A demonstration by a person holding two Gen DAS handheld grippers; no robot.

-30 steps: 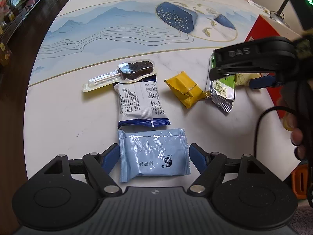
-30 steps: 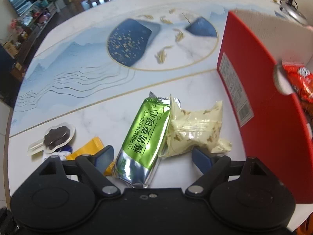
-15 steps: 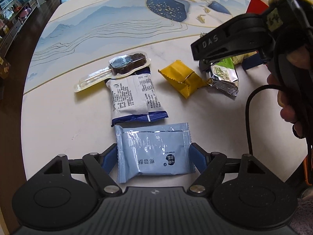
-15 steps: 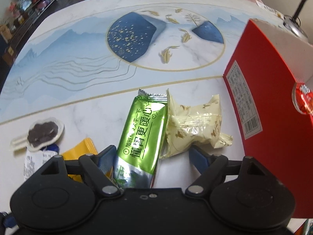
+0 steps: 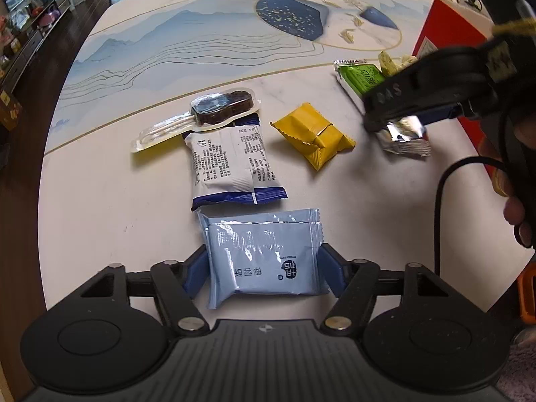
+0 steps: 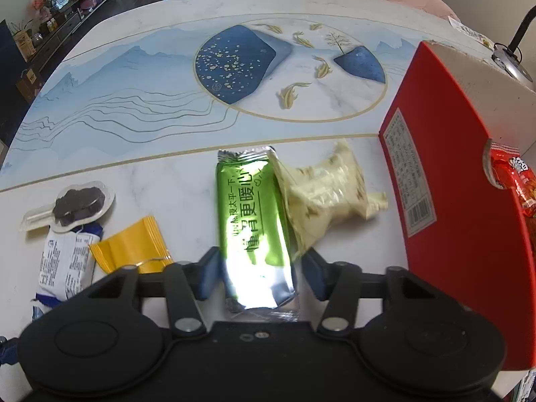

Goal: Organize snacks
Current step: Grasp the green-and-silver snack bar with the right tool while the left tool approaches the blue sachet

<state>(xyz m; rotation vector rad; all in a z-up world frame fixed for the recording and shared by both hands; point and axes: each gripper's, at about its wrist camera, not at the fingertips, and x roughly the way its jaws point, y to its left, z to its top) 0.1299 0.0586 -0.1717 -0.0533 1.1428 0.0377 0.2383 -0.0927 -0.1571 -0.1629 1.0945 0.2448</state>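
Straddling the light blue packet [image 5: 264, 254], the left gripper [image 5: 263, 269] is sitting low over the worktop [image 5: 110, 207] with its blue fingers [image 5: 195, 273] spread wide, one on each side of the packet; whether the pads are touching the wrapper is not clear. Packet is lying flat, printed side up.

Lying just beyond it: a white-and-navy packet [image 5: 234, 167], nearly touching the light blue one's far edge. A chocolate ice-cream bar in a clear wrapper [image 5: 201, 114] is overlapping the white packet's far end, stick pointing left. A yellow packet [image 5: 313, 134] is sitting to the right, apart from both.

Closing in from the near end of the green packet [image 6: 251, 221], the right gripper [image 6: 259, 273] is bracketing it with both fingers at a medium gap, a sliver of space showing on each side, so not clamped yet. The shot is motion-blurred. Green packet is lying lengthwise away from the camera, its right edge overlapping a pale yellow bag [image 6: 328, 197].

Standing right of that bag is a red box [image 6: 462, 234], open top, with a red snack bag [image 6: 516, 181] showing through the cut-out in its wall.

In the left wrist view the right gripper [image 5: 402, 127] is hovering over the green packet's [image 5: 360, 77] silver end.
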